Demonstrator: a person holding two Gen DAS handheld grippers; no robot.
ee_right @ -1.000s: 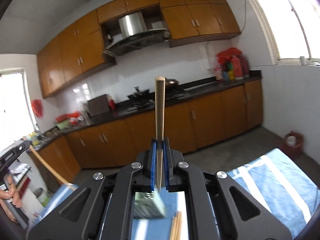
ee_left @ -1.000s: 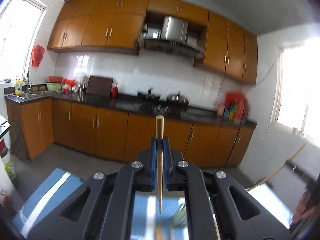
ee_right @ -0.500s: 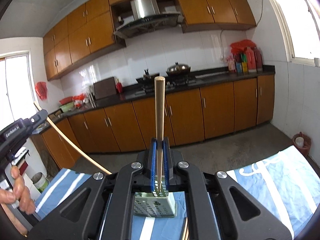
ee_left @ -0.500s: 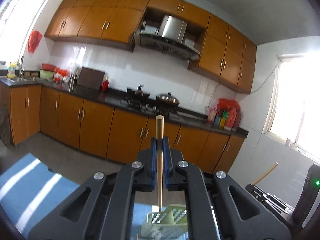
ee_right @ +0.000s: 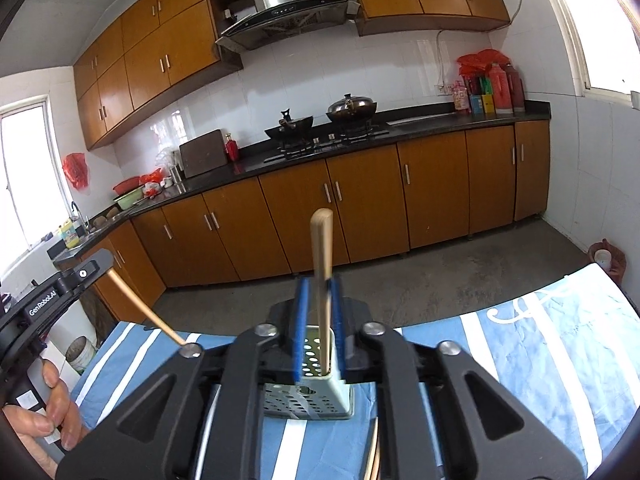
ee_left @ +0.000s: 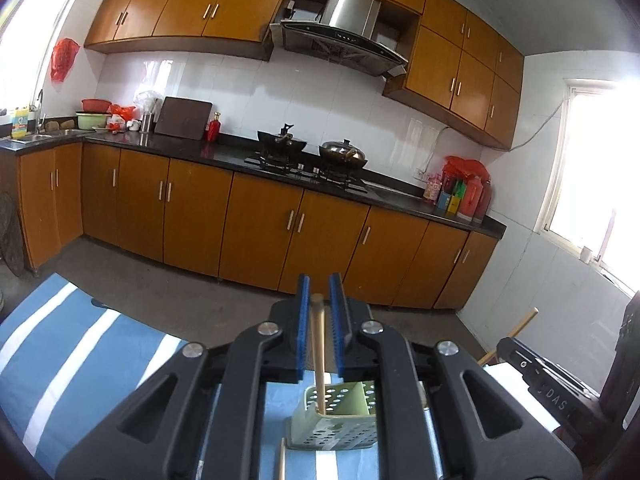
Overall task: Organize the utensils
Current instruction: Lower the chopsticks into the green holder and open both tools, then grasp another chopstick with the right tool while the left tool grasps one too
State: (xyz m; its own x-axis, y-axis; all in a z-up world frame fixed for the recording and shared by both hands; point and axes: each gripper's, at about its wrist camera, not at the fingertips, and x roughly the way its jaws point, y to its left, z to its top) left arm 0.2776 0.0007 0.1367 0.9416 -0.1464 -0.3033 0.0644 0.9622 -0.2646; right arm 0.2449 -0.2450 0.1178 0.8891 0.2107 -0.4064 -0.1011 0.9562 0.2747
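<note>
A pale green perforated utensil holder (ee_left: 340, 420) stands on the blue striped cloth, just below both grippers. My left gripper (ee_left: 320, 280) has its jaws opening. A wooden chopstick (ee_left: 319, 344) stands loose between its blue pads, with gaps on both sides and its lower end inside the holder. My right gripper (ee_right: 318, 284) is also opening. Its chopstick (ee_right: 322, 248) stands upright between the pads, tip down in the holder (ee_right: 316, 404). In the right wrist view a person's hand (ee_right: 52, 420) holds the left tool at the left edge.
Loose chopsticks (ee_right: 374, 456) lie on the cloth (ee_right: 540, 340) in front of the holder; one more chopstick (ee_left: 282, 460) shows in the left wrist view. Beyond the table are bare floor, orange kitchen cabinets and a black counter with a stove.
Both grippers have come down over the holder. Their jaws have parted, and each chopstick has slid down from a tight grip into the holder.
</note>
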